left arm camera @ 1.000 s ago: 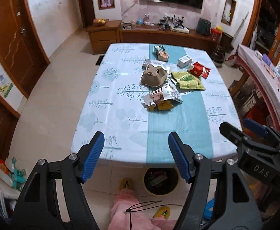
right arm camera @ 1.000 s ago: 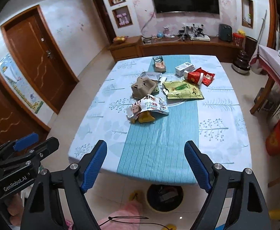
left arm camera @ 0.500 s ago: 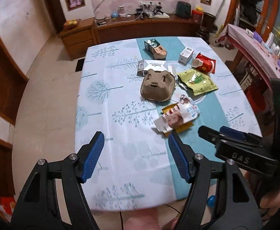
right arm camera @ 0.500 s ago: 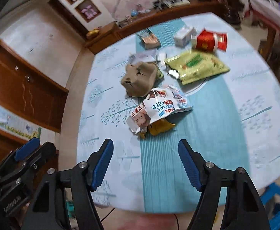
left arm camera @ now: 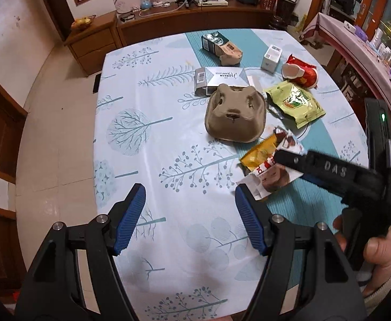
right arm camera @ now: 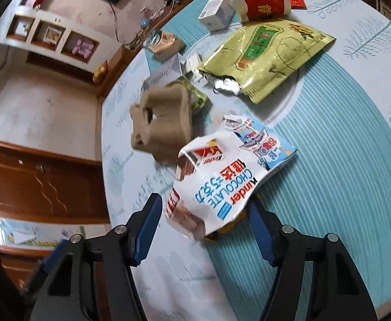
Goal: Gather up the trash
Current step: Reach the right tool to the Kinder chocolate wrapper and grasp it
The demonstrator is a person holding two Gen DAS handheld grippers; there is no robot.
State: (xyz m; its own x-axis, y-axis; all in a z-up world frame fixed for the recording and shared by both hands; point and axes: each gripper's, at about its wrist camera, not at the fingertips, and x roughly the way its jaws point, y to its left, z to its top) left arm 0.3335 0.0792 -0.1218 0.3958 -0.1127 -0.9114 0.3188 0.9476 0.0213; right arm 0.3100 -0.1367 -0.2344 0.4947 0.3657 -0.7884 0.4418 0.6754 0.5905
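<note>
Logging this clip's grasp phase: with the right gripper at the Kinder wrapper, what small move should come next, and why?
Probably close the right gripper on the Kinder wrapper. Its fingers are open and sit on either side of the wrapper's near end, so closing now should catch it. The left gripper is open over bare tablecloth, nothing between its fingers.

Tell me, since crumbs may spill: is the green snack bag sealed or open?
Open. The green bag lies flat on the table, its end torn, with silver foil lining showing at the mouth. Contents cannot be seen.
</note>
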